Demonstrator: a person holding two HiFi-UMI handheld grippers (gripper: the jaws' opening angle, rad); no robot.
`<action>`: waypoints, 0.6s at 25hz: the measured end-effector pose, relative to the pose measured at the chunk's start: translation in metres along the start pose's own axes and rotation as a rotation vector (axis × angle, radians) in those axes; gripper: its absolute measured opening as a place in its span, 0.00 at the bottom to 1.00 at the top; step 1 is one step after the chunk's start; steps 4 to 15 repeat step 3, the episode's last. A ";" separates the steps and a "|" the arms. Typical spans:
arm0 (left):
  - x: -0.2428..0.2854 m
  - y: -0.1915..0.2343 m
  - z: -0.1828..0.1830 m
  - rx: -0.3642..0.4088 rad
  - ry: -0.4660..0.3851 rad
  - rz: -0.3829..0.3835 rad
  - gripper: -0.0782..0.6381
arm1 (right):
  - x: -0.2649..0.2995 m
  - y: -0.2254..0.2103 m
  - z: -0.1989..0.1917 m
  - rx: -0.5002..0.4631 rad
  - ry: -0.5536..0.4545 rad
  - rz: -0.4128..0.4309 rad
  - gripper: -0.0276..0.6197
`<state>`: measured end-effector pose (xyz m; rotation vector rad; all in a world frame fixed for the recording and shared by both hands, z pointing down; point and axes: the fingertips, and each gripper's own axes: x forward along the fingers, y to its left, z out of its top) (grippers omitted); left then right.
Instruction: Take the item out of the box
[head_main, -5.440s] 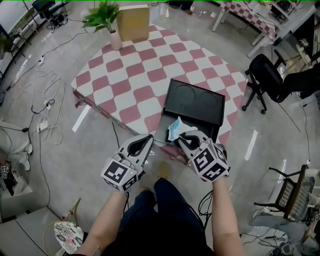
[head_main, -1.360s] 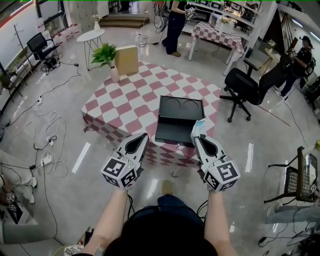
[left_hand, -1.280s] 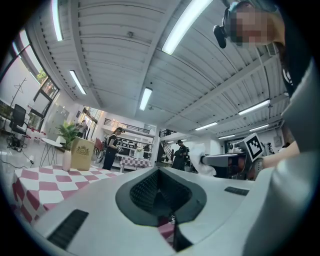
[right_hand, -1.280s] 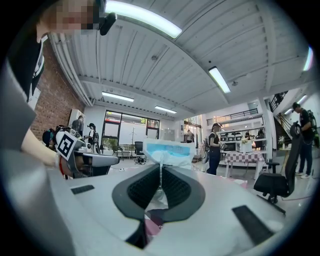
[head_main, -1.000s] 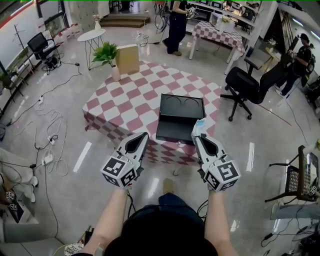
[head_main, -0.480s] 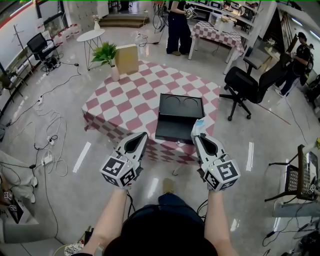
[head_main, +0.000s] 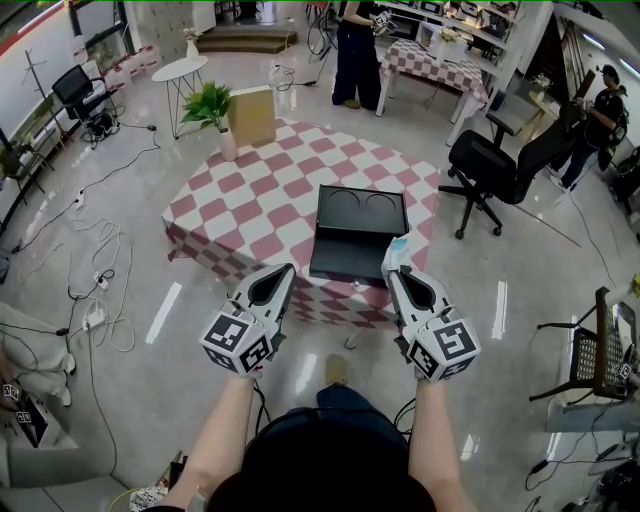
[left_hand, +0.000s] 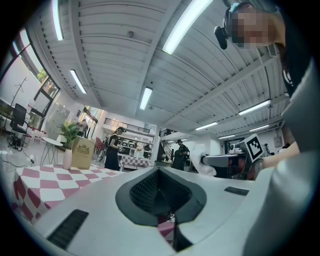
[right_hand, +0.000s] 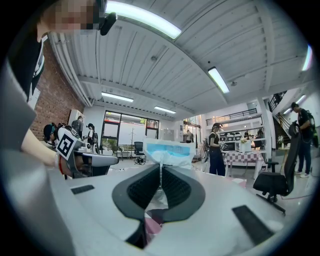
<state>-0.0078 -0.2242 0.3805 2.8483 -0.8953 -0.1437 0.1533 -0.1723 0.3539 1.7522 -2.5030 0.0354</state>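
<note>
An open black box (head_main: 357, 236) lies on the checkered table (head_main: 270, 190) near its front edge, its lid leaning back with two round hollows. My right gripper (head_main: 403, 270) is shut on a blue-and-white packet (head_main: 399, 249), held up in front of the box's right side; the packet (right_hand: 167, 151) sticks up between the jaws in the right gripper view. My left gripper (head_main: 277, 281) is shut with nothing in it, hanging level with the right one, before the table's front edge. In the left gripper view the jaws (left_hand: 161, 170) meet.
A potted plant (head_main: 213, 112) and a cardboard box (head_main: 253, 115) stand at the table's far corner. A black office chair (head_main: 494, 172) is to the right, a small white round table (head_main: 185, 70) at the back left. Cables (head_main: 90, 250) trail over the floor at left. People stand at the back.
Since 5.4 s ago the view has risen and pulled back from the table, and the right gripper has lifted the packet out of the box. Over the last second almost nothing has moved.
</note>
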 end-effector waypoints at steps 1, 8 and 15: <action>0.001 0.000 0.000 0.000 0.001 0.000 0.11 | 0.000 -0.001 0.000 0.001 0.000 0.000 0.07; 0.002 0.001 0.000 0.001 0.001 0.000 0.11 | 0.001 -0.002 0.000 0.003 0.000 0.000 0.07; 0.002 0.001 0.000 0.001 0.001 0.000 0.11 | 0.001 -0.002 0.000 0.003 0.000 0.000 0.07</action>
